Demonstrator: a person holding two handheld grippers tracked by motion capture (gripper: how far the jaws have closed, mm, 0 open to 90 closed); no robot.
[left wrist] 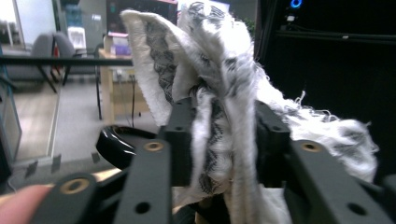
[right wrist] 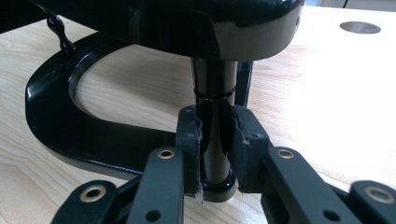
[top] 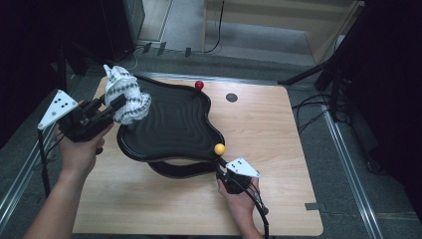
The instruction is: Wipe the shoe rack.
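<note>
Over tray (top: 169, 124), left gripper (top: 118, 105) loosely around cloth (top: 127, 94), right gripper (top: 222, 172) clamped on post (right wrist: 215, 135): wipe gently, keep stand steady.

High view: the table (top: 278, 149) is evenly lit from overhead, its surroundings falling to near black at the left and right edges. The glossy black tray (top: 171, 122) shows soft ripple highlights and casts a short shadow toward the near edge. Left gripper view: the white cloth (left wrist: 219, 93) is close, soft and slightly overexposed; the background is blurred. Right gripper view: sharp at the black post (right wrist: 215, 116), with glare on the wood at the top right corner.
</note>
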